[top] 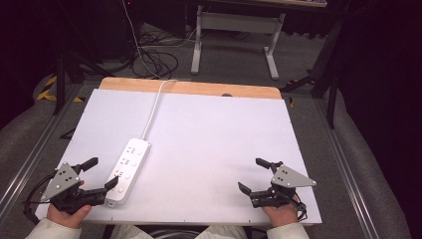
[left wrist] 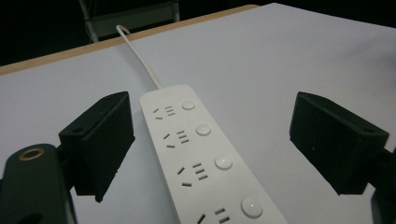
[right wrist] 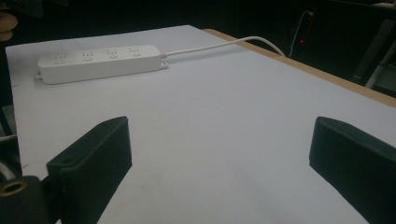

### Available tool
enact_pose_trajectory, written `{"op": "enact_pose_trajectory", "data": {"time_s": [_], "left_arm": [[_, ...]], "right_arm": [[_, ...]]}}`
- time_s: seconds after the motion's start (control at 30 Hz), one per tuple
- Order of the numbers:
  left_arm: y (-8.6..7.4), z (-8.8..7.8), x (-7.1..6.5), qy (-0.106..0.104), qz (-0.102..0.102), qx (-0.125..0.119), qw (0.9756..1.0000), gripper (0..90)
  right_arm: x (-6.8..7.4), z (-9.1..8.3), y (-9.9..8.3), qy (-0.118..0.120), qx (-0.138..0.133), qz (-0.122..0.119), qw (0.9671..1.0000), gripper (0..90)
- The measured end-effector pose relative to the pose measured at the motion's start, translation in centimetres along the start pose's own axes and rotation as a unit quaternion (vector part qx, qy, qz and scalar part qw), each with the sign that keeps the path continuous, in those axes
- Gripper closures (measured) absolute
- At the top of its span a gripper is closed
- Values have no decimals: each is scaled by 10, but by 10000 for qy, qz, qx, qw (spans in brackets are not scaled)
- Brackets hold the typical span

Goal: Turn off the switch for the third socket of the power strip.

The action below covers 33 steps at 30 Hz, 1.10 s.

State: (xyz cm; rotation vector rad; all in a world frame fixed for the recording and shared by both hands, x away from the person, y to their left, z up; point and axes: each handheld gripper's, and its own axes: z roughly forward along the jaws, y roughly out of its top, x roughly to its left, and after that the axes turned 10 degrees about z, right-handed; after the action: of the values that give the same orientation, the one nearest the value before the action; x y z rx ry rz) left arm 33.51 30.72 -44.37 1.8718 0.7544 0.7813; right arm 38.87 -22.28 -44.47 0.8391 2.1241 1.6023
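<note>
White tabletop point(top: 209, 144) w/ a wooden strip along its far edge, dark floor w/ cables and a desk frame behind. White power strip point(top: 127, 171) lies flat at the near-left of the table, cord point(top: 155, 102) running off the far edge; left gripper point(top: 102, 173) sits at its near end, jaws spread wide, one tip prob. touching the strip's corner, hard to tell. Right gripper point(top: 252, 175) rests near-right, well apart from the strip, jaws spread, nothing between.
</note>
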Motion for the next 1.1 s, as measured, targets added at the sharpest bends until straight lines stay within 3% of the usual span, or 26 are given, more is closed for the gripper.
{"op": "enact_pose_trajectory", "data": {"time_s": [0.33, 0.6, 0.67, 0.83, 1.1], "left_arm": [[2, 0, -1, -47, -73, 35, 10000, 144], [3, -1, -1, 37, 66, 56, 10000, 144], [4, -2, 0, -36, -35, 98, 9999, 147], [6, -3, 1, -68, -63, 115, 9999, 151], [11, -3, 0, 52, 158, 194, 9997, 161]], "right_arm": [[0, 0, 0, 23, 41, 38, 10000, 64], [1, 2, 0, 46, 58, 14, 10000, 64], [1, 2, 0, 55, 57, 27, 10000, 64], [0, 2, 0, 52, 80, 20, 10000, 66], [0, 3, -1, 54, 124, 34, 9999, 67]]}}
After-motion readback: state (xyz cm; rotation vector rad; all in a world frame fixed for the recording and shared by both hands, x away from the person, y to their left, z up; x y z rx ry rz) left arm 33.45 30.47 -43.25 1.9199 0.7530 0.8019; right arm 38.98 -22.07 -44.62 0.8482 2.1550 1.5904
